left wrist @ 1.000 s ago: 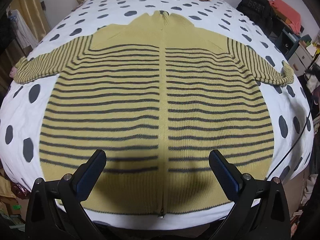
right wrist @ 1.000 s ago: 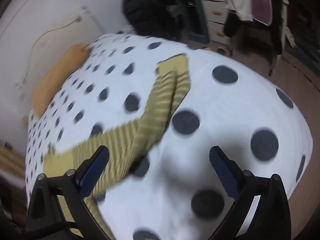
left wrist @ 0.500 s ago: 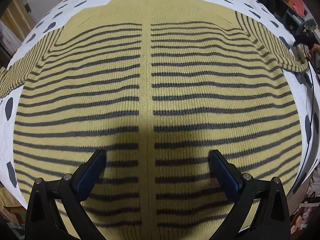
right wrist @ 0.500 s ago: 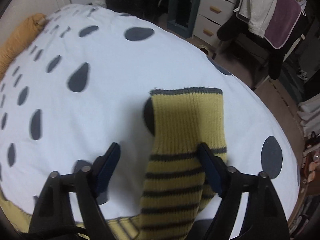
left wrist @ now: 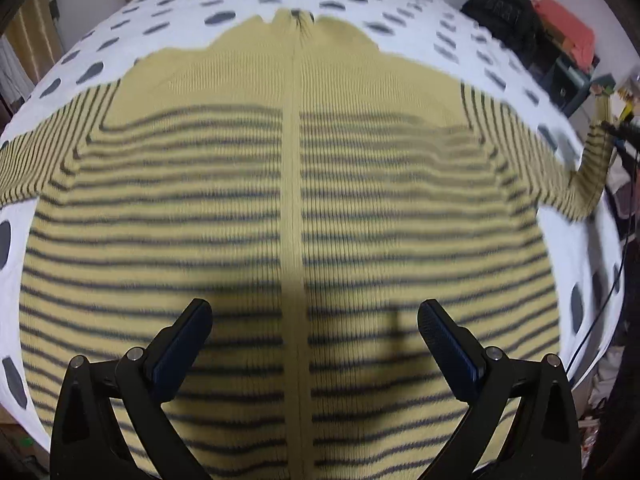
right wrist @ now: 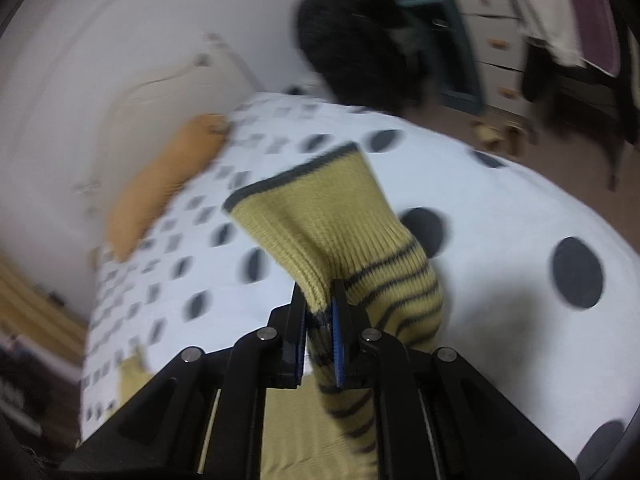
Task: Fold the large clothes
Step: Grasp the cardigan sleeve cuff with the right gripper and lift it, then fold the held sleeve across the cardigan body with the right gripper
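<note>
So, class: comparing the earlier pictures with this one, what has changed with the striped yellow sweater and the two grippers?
The right gripper, open beside the sleeve a second ago, is closing on the cuff of the yellow knitted sweater with dark stripes and has lifted it off the white dotted bedcover. The left gripper stays open above the sweater's body, which still lies flat.

White bed cover (left wrist: 472, 40) with dark grey spots, orange pillow (right wrist: 160, 196) against pale wall (right wrist: 100, 60). Beyond bed: dark bag (right wrist: 348, 52), grey drawer unit (right wrist: 496, 44), clothes on chair (right wrist: 568, 16), brownish floor (right wrist: 568, 152). Dim indoor light.
</note>
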Available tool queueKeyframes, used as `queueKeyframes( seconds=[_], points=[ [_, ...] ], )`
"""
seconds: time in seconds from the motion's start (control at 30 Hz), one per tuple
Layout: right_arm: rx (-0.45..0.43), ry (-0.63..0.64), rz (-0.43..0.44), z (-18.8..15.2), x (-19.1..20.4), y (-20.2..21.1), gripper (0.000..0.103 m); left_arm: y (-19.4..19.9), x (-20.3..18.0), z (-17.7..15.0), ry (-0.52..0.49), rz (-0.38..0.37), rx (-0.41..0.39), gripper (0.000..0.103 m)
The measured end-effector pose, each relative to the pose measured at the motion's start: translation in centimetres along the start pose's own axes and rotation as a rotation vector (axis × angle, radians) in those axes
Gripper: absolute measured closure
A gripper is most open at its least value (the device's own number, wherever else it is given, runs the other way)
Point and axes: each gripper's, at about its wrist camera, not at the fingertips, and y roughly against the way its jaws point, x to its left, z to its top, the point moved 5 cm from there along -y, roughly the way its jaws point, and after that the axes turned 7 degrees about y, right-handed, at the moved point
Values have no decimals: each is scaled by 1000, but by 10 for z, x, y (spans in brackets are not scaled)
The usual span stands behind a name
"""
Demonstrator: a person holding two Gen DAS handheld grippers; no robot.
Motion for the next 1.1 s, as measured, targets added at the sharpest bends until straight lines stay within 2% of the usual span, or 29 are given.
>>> queueKeyframes(
  seconds=[0.07,0.17,0.27,0.4,0.47,0.57,0.63,0.67,0.7,0.77,0.83,0.9,0.97,1.03,1.1],
  points=[
    [-2,39,89,-18,41,10,92,6,3,25,31,-56,-42,0],
    [51,89,222,-58,110,3,92,8,8,56,81,-119,-73,0],
    [111,151,374,-109,187,-8,92,10,24,89,84,-143,-109,0],
    [233,197,558,-186,295,-35,92,17,70,112,115,-105,-149,0],
    [300,204,630,-227,341,-51,92,19,108,120,157,-88,-167,0],
    [362,239,682,-284,400,-73,92,12,162,126,229,-80,-165,0],
    [397,295,645,-316,425,-96,88,4,190,129,283,-115,-155,0],
    [442,327,608,-335,432,-110,78,-2,204,130,328,-152,-148,0],
    [485,362,572,-352,435,-119,62,-7,210,129,355,-169,-138,0],
    [511,418,523,-360,428,-122,51,-17,224,128,400,-186,-96,0],
    [467,424,512,-352,421,-104,46,-20,220,126,403,-264,-74,0],
    [403,349,521,-330,395,-80,28,-24,211,127,397,-309,-50,0],
    [353,257,523,-309,359,-60,23,-33,200,133,383,-317,-36,0],
    [333,200,498,-292,327,-46,23,-42,191,142,375,-300,-33,1],
    [301,171,435,-273,290,-35,23,-50,184,150,384,-299,-14,1]
  ],
)
